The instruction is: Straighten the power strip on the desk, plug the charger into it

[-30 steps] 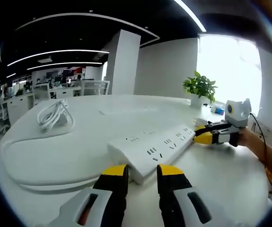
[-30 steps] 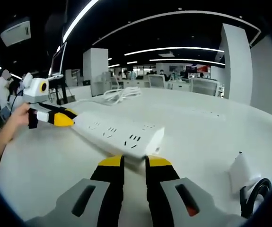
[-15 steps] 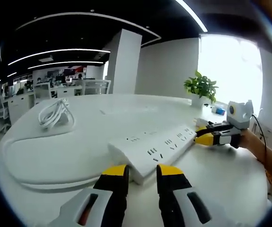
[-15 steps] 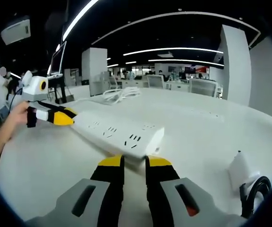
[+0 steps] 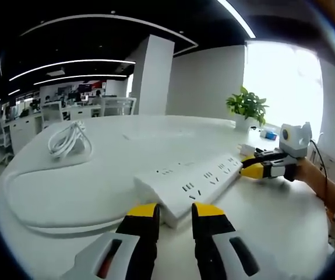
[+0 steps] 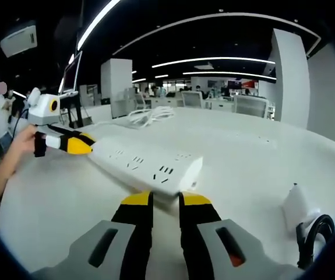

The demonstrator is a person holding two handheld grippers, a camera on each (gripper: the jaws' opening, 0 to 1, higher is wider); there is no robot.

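Observation:
A long white power strip [image 5: 190, 181] lies at a slant on the white desk [image 5: 126, 146]. My left gripper [image 5: 175, 211] has its yellow tips close together, right at the strip's near end. At the strip's far end is my right gripper [image 5: 250, 165], also with its tips together. In the right gripper view the strip [image 6: 144, 166] runs away from my right gripper [image 6: 166, 199] toward the left gripper [image 6: 78, 144]. A white charger [image 6: 295, 207] with a black cable [image 6: 313, 236] lies on the desk to the right.
The strip's white cord [image 5: 50, 224] loops around the desk's near left. A coiled white cable [image 5: 68, 140] lies farther back. A potted plant [image 5: 247, 107] stands at the desk's far right edge. A person's forearm [image 5: 321, 184] holds the right gripper. Office desks and chairs stand behind.

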